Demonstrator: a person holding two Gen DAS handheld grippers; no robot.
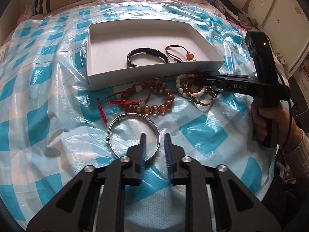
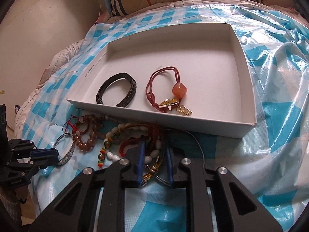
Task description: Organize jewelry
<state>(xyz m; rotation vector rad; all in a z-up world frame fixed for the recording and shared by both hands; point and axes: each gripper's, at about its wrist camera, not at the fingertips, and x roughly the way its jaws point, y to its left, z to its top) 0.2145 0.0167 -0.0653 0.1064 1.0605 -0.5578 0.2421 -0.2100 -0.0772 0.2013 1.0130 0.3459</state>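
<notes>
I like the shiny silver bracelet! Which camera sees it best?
The left wrist view. There the silver bangle lies nearly whole and close, just past the left gripper, which hides only its near edge. The right wrist view shows it small at the far left, partly hidden behind that gripper.

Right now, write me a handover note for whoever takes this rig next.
Left gripper: open, empty, fingers straddling the rim of the plain silver metal bangle on the blue-checked plastic sheet.
Right gripper: nearly closed in the tangled pile of white-bead and braided cord bracelets; strands lie between the fingers, whether they are pinched is unclear.
Done: the black braided bracelet and the red cord bracelet with an orange stone lie in the shallow white cardboard box.
Left: bangle, amber glass-bead bracelet, red knotted cord bracelet and the pile, all outside in front of the box.
</notes>
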